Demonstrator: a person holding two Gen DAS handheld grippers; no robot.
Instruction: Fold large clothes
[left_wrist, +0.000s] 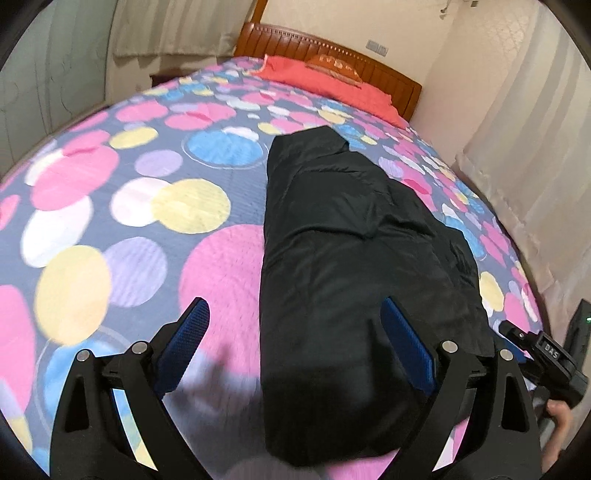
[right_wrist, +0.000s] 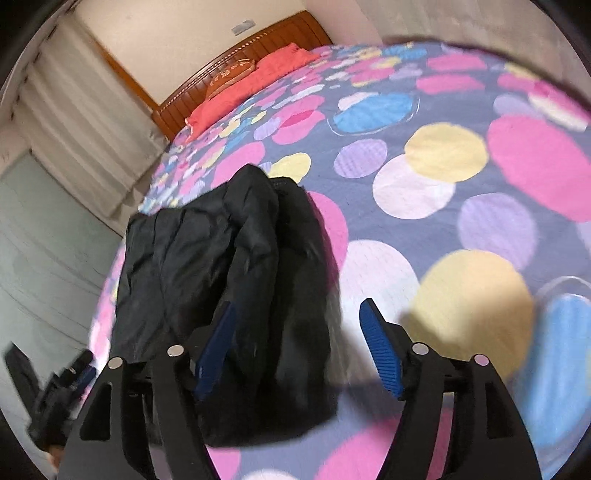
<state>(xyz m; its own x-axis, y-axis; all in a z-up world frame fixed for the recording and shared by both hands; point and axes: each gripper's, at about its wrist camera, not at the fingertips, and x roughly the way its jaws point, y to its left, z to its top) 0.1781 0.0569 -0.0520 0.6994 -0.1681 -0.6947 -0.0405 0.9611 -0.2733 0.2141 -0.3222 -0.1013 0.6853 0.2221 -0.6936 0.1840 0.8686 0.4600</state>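
Black glossy padded jacket (left_wrist: 354, 240) folded lengthwise on bed: soft, slippery, bulky. Both my fingers (left_wrist: 402, 339) wide apart, empty; grab near hem corners.

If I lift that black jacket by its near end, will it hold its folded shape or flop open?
The jacket will probably flop: it lies in soft, wrinkled layers on the bedspread. Its sheen suggests slick fabric, so layers may slide apart. It looks puffy, likely light for its bulk. Both hand-held grippers, left and right, are open.
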